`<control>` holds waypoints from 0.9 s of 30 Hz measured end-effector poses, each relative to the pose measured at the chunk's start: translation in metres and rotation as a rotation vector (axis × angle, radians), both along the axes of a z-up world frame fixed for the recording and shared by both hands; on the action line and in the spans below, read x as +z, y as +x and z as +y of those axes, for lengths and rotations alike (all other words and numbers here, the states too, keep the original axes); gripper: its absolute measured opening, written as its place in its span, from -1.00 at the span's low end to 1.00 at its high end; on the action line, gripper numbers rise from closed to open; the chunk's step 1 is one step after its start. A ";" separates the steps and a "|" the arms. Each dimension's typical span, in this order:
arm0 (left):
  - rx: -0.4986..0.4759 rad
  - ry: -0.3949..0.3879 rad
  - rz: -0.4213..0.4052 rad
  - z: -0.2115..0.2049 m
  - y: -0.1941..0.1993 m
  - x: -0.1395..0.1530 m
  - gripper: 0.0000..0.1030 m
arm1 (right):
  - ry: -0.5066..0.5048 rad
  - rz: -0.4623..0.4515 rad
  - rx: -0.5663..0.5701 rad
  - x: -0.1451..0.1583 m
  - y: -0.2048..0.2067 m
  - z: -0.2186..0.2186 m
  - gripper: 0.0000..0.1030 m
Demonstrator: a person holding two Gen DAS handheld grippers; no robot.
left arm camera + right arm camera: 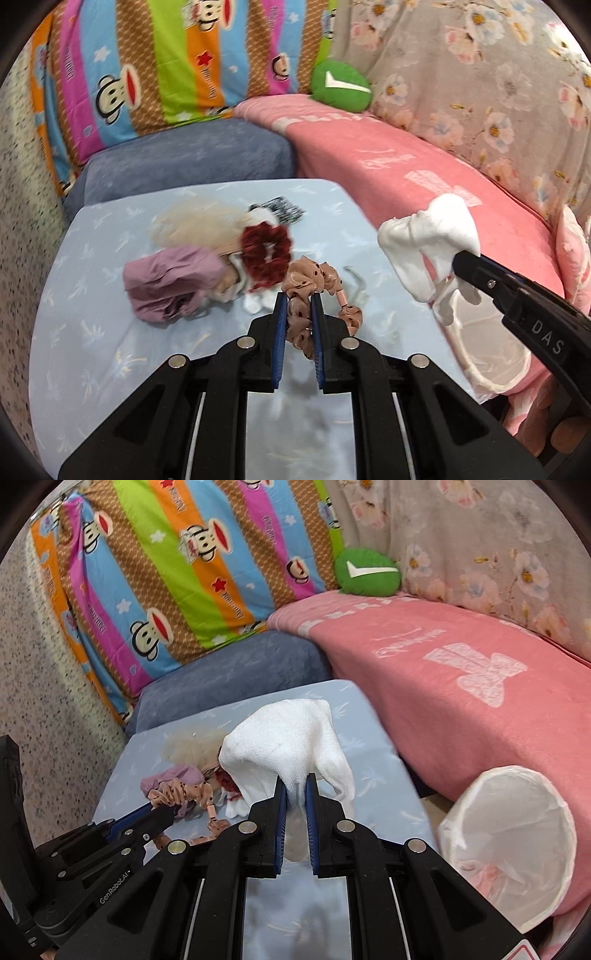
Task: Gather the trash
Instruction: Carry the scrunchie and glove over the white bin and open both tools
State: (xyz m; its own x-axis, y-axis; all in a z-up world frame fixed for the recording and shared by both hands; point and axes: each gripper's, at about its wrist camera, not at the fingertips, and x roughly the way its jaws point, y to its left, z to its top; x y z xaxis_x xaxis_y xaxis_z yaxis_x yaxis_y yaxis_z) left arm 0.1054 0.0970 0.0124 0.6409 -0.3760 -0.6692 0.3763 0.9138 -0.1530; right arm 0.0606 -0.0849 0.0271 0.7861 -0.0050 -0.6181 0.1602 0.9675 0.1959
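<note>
Trash items hung pinched for binning: left gripper [299, 299] held a tan scrunchie [317, 284], right gripper [295, 781] a white sock [288, 734], near the lined bin [517, 834].

Left hand-held gripper [298, 306]: matte black plastic body w/ angular linkage arms, triangular cut-outs, round silver pivot pins, 2 thin steel guide rods below; fingers [281, 332] black w/ ribbed blue pads on inner faces; its side, seen from right wrist cam, has small screws & white "GenRobot.AI" lettering. Right hand-held gripper [295, 790]: same black build, silver pins, blue ribbed pads; seen from left wrist cam, side shows white "DAS" lettering, a small screw & blue edge strip; bare fingertips [567, 435] below it.
</note>
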 end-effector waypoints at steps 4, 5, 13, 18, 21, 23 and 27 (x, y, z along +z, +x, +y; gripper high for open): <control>-0.058 -0.001 -0.030 -0.028 -0.011 0.011 -0.75 | -0.003 -0.022 -0.051 0.008 -0.022 -0.028 -0.82; -0.071 -0.001 -0.036 -0.035 -0.013 0.014 -0.75 | -0.002 -0.026 -0.065 0.010 -0.027 -0.036 -0.82; -0.196 0.007 -0.074 -0.096 -0.035 0.025 -0.75 | 0.007 -0.035 -0.180 0.011 -0.071 -0.096 -0.82; -0.268 0.019 -0.076 -0.133 -0.047 0.024 -0.75 | 0.019 -0.029 -0.251 0.006 -0.093 -0.128 -0.82; -0.310 0.025 -0.077 -0.155 -0.053 0.024 -0.75 | 0.027 -0.023 -0.293 0.002 -0.106 -0.147 -0.82; -0.336 0.028 -0.071 -0.166 -0.057 0.024 -0.75 | 0.031 -0.018 -0.314 -0.001 -0.112 -0.158 -0.82; -0.379 0.034 -0.061 -0.189 -0.065 0.022 -0.74 | 0.038 -0.008 -0.348 -0.006 -0.121 -0.172 -0.82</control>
State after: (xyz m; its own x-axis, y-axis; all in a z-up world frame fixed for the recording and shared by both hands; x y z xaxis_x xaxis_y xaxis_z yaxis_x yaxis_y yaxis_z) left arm 0.0406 -0.0915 0.0342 0.5003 -0.5718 -0.6501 0.6956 0.7126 -0.0915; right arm -0.0601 -0.2571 0.0209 0.7461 -0.2504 -0.6169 0.4771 0.8474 0.2331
